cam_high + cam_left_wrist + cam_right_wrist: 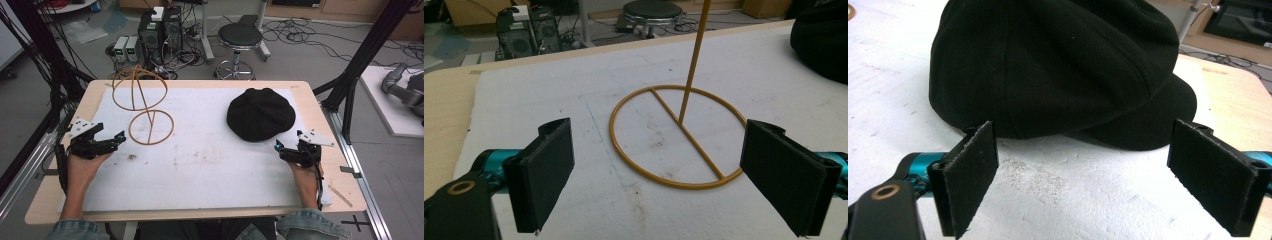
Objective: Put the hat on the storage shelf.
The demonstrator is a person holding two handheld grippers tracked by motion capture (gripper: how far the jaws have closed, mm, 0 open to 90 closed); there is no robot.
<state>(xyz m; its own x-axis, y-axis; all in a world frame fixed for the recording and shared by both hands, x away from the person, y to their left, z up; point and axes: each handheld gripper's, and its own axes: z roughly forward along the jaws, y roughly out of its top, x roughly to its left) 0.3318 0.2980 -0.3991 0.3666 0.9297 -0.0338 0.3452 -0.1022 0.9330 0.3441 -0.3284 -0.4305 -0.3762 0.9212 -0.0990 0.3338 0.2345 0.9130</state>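
Black soft cap [260,114] on the white mat [200,170], far right of the desk [310,197]. Lay just beyond the right gripper [286,148], brim pointing near and right, not touching its fingers [970,175]. Fingers spread wide, holding nothing. Round, puffy, seamed on top. Left gripper [112,141] also spread wide and holding nothing, facing the yellow wire stand [678,135].

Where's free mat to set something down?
Biggest bare patch: mat centre and near edge, between the left gripper and right gripper. Also a strip between the wire stand and cap. Crowded: far-left corner by the stand, far-right under the cap.
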